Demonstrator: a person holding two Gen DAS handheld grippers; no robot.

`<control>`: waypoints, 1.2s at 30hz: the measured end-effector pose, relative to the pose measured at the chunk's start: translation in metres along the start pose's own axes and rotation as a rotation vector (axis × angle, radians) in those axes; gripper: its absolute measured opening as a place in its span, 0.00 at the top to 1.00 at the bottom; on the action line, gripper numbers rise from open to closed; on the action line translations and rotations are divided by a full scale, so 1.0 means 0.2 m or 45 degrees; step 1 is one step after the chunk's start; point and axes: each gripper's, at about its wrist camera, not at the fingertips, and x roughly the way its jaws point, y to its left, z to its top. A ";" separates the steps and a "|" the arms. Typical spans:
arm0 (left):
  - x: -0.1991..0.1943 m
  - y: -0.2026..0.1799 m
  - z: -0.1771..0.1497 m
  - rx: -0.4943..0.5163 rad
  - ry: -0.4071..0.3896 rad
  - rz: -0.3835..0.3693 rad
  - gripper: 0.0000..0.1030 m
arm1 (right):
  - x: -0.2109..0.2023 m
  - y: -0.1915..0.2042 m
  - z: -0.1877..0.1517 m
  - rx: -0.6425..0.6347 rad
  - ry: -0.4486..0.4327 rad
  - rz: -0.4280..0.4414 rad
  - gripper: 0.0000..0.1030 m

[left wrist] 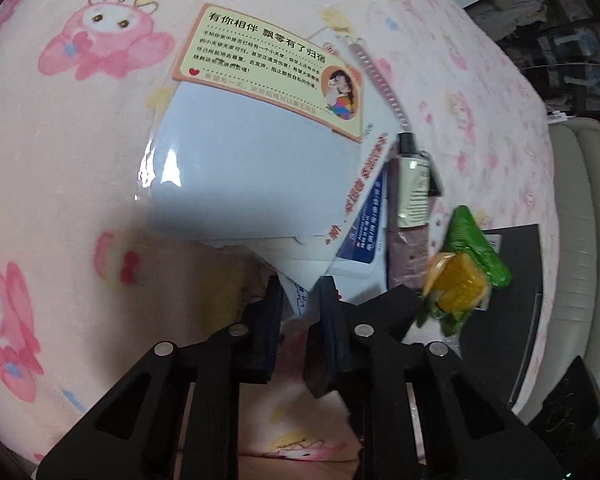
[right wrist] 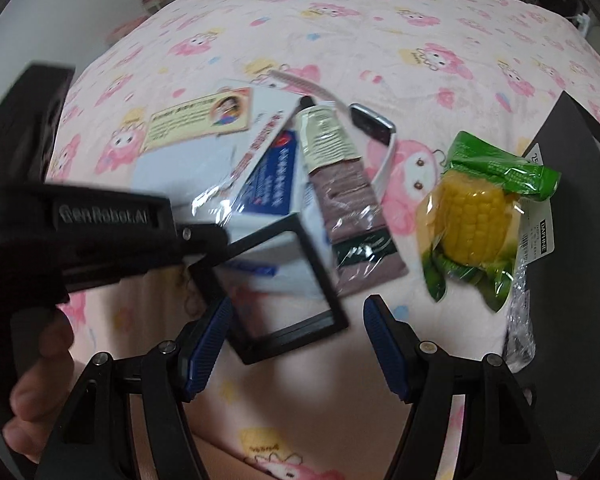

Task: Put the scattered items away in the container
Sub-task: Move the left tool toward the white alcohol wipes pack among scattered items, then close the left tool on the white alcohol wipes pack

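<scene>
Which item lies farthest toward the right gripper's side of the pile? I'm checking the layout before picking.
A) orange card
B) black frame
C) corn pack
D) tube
C: in the right wrist view the corn pack lies apart, right of the tube and everything else.

Both wrist views look steeply down, close; share corn packet [left wrist: 466,270] [right wrist: 476,220].

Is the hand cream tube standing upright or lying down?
Lying flat: the hand cream tube rests lengthwise on the pink blanket, its black cap pointing away.
</scene>
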 end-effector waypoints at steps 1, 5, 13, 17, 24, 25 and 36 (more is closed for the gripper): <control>-0.02 -0.01 -0.01 0.014 -0.012 -0.033 0.88 | -0.01 0.01 0.00 -0.011 -0.003 0.007 0.36; -0.05 -0.07 0.01 0.087 -0.025 -0.155 0.88 | -0.05 0.04 0.00 -0.046 -0.016 0.026 0.36; 0.12 -0.01 0.08 -0.033 0.106 -0.114 0.63 | -0.02 -0.06 0.04 0.057 -0.010 -0.030 0.36; 0.18 -0.04 0.09 -0.012 0.132 -0.092 0.75 | -0.04 -0.15 0.05 0.125 -0.018 -0.047 0.36; -0.10 -0.04 0.05 0.031 -0.110 -0.193 0.91 | -0.10 -0.18 0.08 0.115 -0.056 -0.054 0.36; -0.13 -0.02 0.05 0.020 -0.134 -0.196 0.91 | -0.11 -0.17 0.09 0.110 -0.060 -0.049 0.36; -0.18 0.16 0.08 -0.208 -0.228 -0.167 0.89 | -0.09 -0.10 0.21 0.164 -0.087 0.206 0.36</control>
